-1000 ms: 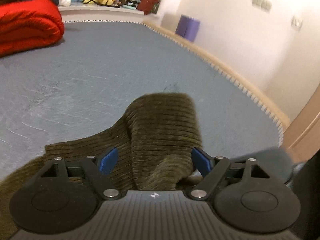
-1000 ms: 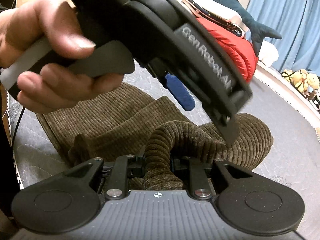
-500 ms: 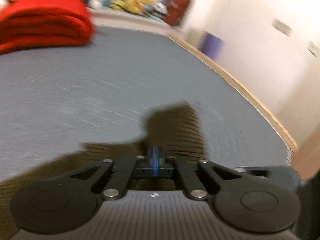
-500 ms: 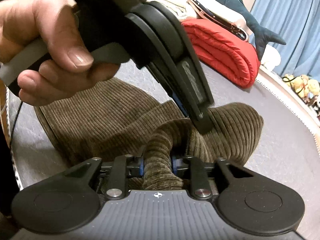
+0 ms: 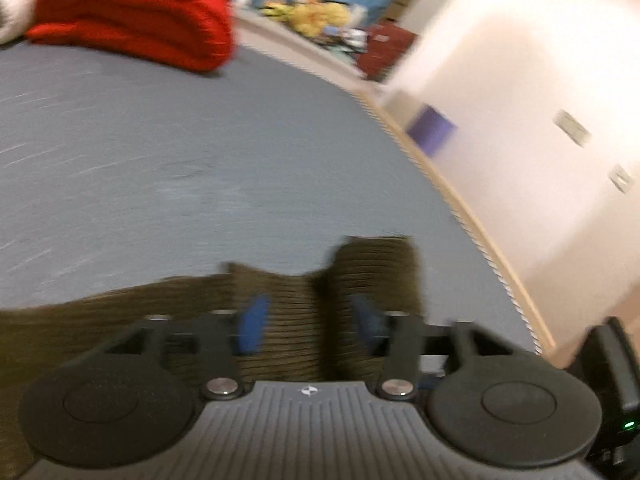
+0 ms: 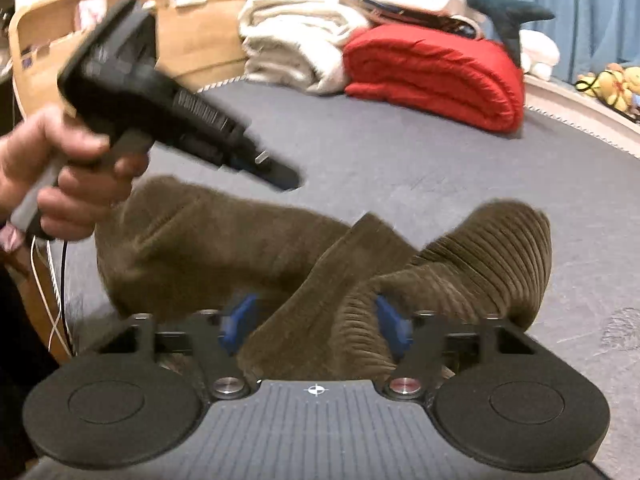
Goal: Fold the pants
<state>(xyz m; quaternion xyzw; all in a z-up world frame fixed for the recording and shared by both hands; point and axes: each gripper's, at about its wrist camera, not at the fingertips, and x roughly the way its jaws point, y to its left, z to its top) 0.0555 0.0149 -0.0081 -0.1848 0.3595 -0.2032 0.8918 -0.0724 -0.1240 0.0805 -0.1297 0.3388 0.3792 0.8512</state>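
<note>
The brown corduroy pants [image 6: 472,256] lie bunched on the grey mattress [image 6: 400,152], with one folded part humped up at the right. My right gripper [image 6: 316,320] is open, its blue pads either side of a ridge of the cloth. My left gripper [image 5: 308,320] is open just above the pants [image 5: 300,312], which fill the lower part of its view. In the right wrist view the left gripper [image 6: 276,176] is held in a hand above the pants' left part.
A red rolled quilt [image 6: 436,72] and white folded blankets [image 6: 296,36] sit at the mattress's far end. Stuffed toys [image 5: 316,16] line the ledge. A wooden bed rail [image 5: 472,224] and a wall bound the right side.
Both grippers have opened: the right let go of the pants fold it held, the left was shut half a second ago. The left gripper has lifted and moved away to the left.
</note>
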